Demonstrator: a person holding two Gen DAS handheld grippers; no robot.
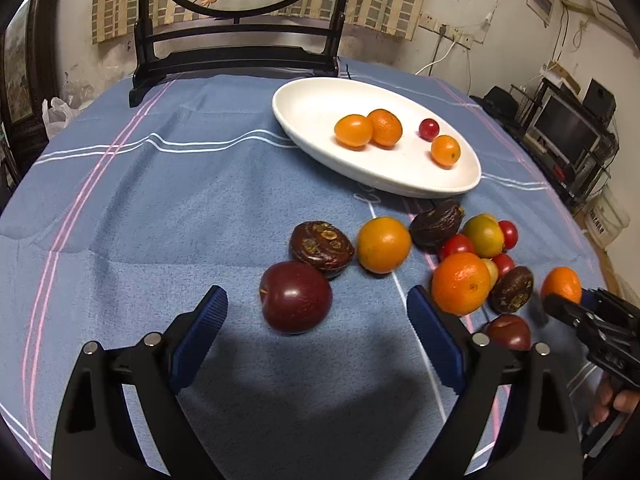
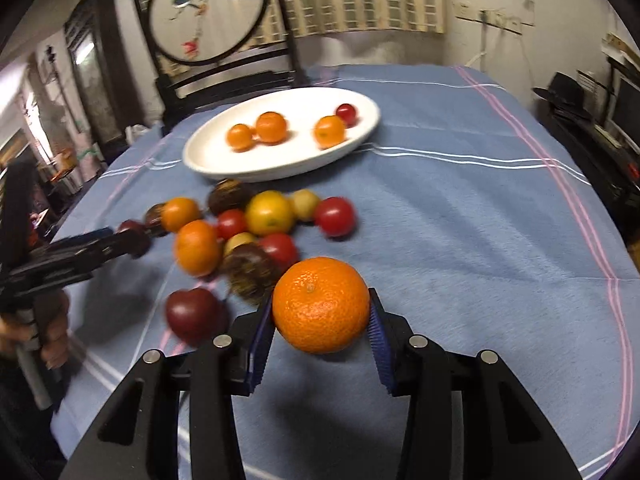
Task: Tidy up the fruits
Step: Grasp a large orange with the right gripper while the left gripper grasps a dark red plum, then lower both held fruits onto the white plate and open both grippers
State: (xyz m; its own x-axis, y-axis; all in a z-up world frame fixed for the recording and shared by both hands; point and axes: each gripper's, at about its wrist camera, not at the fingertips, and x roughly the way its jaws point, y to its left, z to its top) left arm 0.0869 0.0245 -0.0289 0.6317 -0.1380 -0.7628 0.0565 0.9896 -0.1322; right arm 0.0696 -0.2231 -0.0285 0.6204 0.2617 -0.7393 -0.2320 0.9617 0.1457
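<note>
The right gripper has a mandarin squeezed between its two blue pads, one pad pressed to each side of the fruit, just above the blue tablecloth. Off to its left sits the loose pile: more mandarins, cherry tomatoes, a yellow-green citrus and dark wrinkled fruits, all bunched close and blurred in this view. A dark red plum lies nearest the gripper's left finger.

Over on the other side, the left gripper stands spread wide with nothing in it. Another dark red plum rests on the cloth between the fingertips, untouched by either pad. Just beyond it lie a wrinkled dark fruit and an orange.

Farther back, the white oval dish already carries three small oranges and one cherry tomato.
</note>
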